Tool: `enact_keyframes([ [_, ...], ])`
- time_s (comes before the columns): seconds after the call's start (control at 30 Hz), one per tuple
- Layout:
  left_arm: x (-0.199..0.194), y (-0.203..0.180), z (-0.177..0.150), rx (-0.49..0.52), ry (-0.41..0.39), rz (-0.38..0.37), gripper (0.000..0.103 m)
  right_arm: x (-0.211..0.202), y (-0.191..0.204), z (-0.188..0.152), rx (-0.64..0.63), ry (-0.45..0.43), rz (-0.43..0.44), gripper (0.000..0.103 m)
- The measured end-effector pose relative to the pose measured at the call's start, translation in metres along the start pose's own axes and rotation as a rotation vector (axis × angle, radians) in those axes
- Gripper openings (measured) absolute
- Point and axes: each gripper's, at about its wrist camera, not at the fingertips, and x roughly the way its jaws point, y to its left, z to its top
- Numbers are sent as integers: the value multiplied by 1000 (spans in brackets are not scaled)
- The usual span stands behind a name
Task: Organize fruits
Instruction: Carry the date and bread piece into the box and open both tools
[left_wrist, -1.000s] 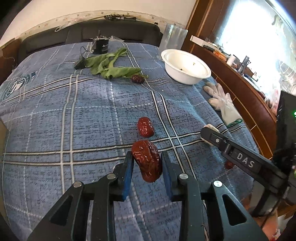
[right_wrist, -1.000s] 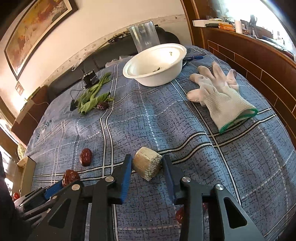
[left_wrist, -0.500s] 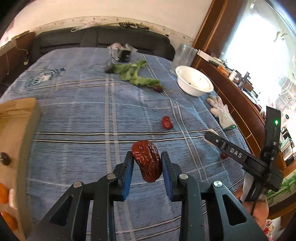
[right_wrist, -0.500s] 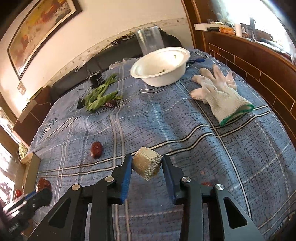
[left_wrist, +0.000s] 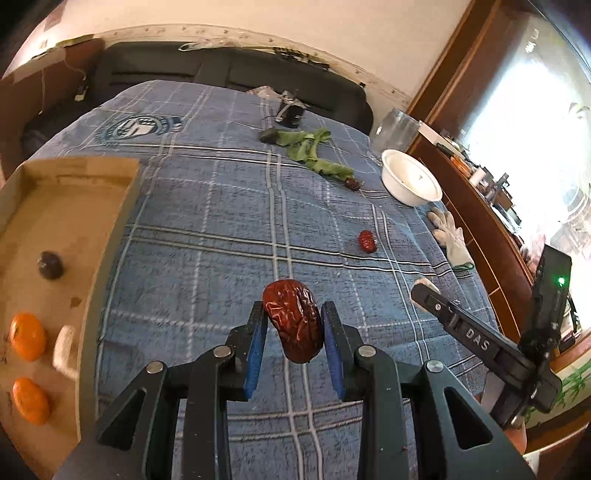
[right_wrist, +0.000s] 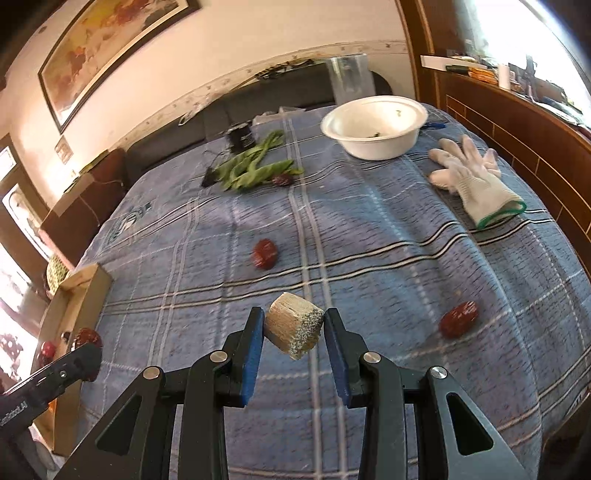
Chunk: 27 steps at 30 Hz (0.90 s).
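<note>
The left gripper (left_wrist: 293, 328) clamps a wrinkled, glossy red jujube (left_wrist: 294, 325); the right gripper (right_wrist: 293, 328) clamps a pale, fibrous sugarcane chunk (right_wrist: 293, 326).

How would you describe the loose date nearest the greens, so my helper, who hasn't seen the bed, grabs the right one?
Start at the white bowl on the blue plaid bedspread, then look to the pile of green leaves beside it. The date lies at the leaves' near tip, touching them. It looks darker than the redder dates lying alone on open cloth.
</note>
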Motion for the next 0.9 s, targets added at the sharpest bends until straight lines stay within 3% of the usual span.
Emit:
enact_keyframes([
  [0.4, -34, 17, -16, 36, -88, 162, 29, -24, 27, -40, 41, 15, 104, 36],
  [0.9, -46, 33, -20, 12, -95, 162, 29, -33, 59, -41, -16, 15, 119, 36],
])
